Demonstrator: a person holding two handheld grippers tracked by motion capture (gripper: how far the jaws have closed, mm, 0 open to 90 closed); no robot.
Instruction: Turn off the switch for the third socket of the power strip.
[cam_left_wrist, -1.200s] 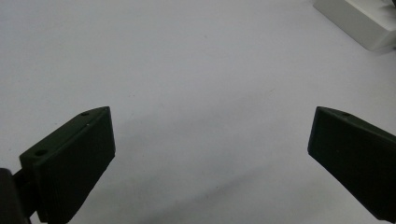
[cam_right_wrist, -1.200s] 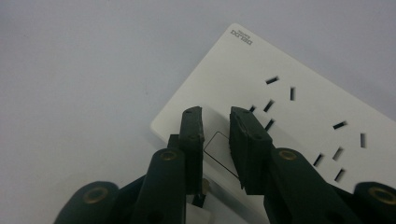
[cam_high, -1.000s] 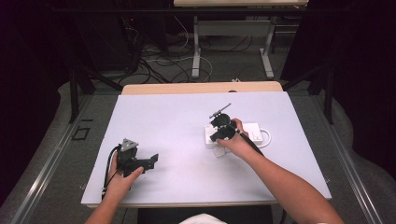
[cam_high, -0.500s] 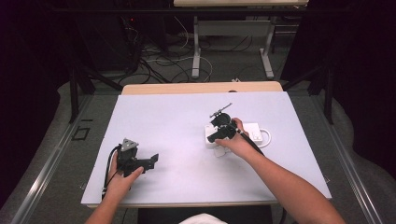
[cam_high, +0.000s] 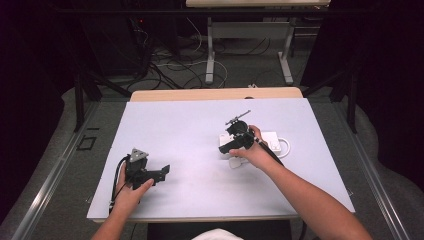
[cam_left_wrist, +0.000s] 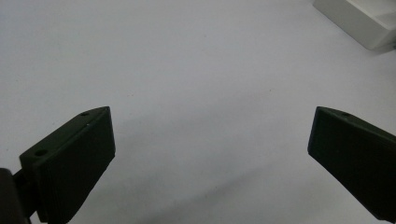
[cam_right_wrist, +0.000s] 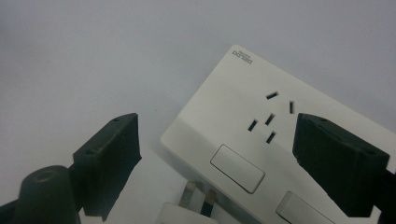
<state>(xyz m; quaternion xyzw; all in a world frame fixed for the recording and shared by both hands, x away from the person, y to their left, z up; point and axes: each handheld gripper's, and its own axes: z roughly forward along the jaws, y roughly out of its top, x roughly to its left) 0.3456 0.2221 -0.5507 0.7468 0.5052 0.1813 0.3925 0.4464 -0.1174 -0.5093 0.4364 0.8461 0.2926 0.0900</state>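
The pale grey flat desk (cam_high: 190, 125) carries a white rectangular plastic power strip (cam_right_wrist: 261, 135) at its right, long axis running left-right. The right gripper (cam_high: 234, 143) hovers over its left end, jaws spread; a small white plug (cam_right_wrist: 187, 210), probably loose, lies just nearer. The left gripper (cam_high: 150, 172), jaws spread, rests well apart.

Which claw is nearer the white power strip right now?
Right. The right claw hovers over the white power strip, jaws open; the left claw sits far across the table, also open.
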